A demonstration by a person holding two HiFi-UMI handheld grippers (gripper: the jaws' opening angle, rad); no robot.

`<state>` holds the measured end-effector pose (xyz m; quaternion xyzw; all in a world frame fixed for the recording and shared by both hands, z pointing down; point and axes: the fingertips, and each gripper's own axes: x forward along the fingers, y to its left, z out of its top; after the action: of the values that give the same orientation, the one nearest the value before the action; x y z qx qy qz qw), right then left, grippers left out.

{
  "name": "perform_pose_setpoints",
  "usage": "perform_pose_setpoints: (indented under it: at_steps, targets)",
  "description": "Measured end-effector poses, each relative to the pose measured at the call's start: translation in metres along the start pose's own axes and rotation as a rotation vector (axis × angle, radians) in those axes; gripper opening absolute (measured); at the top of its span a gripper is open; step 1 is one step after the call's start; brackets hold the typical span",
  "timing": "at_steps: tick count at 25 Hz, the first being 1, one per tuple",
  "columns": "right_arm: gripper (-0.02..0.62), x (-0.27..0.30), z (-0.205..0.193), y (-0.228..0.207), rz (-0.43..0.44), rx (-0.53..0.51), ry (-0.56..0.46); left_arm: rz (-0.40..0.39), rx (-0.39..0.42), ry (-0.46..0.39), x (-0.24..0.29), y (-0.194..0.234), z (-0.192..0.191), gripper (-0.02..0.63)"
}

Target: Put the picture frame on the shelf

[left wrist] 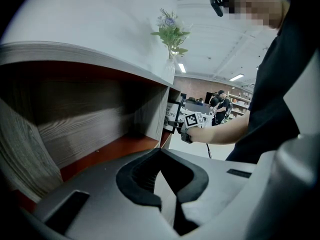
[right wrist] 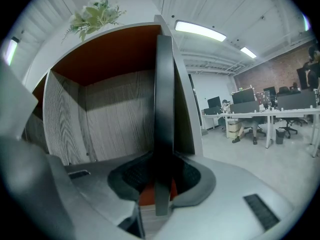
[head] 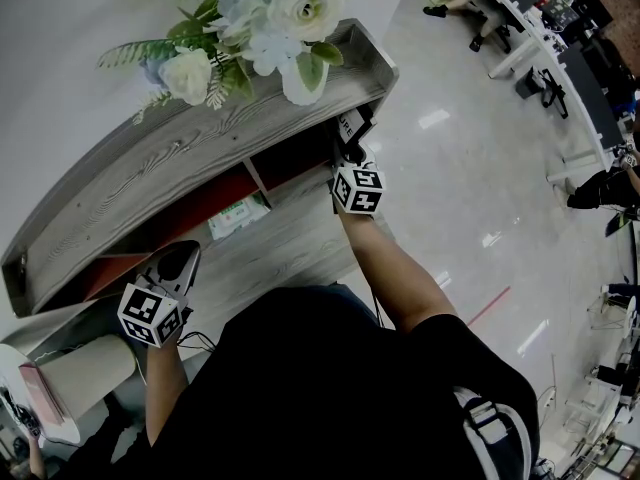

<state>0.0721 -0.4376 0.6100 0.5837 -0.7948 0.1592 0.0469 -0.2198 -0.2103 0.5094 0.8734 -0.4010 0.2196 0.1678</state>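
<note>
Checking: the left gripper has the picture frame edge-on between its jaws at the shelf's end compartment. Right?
Wrong gripper: it is the right gripper, not the left, that has the picture frame edge-on between its jaws at the shelf's end compartment. The right gripper view shows it.

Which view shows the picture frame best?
Right gripper view: the picture frame stands upright, edge-on, between the parted jaws of the right claw, inside the shelf. Head view shows only a sliver past that claw; left gripper view shows it small and distant.
</note>
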Motion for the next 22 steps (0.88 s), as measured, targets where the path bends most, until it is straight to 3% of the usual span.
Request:
perform_pose_setpoints:
  at_steps: [22]
  targets:
    - [0.135,-0.024,-0.015,-0.002,-0.004,-0.014,0.027,-0.035,0.016,-0.010,0.005,-0.013,0.001,0.018]
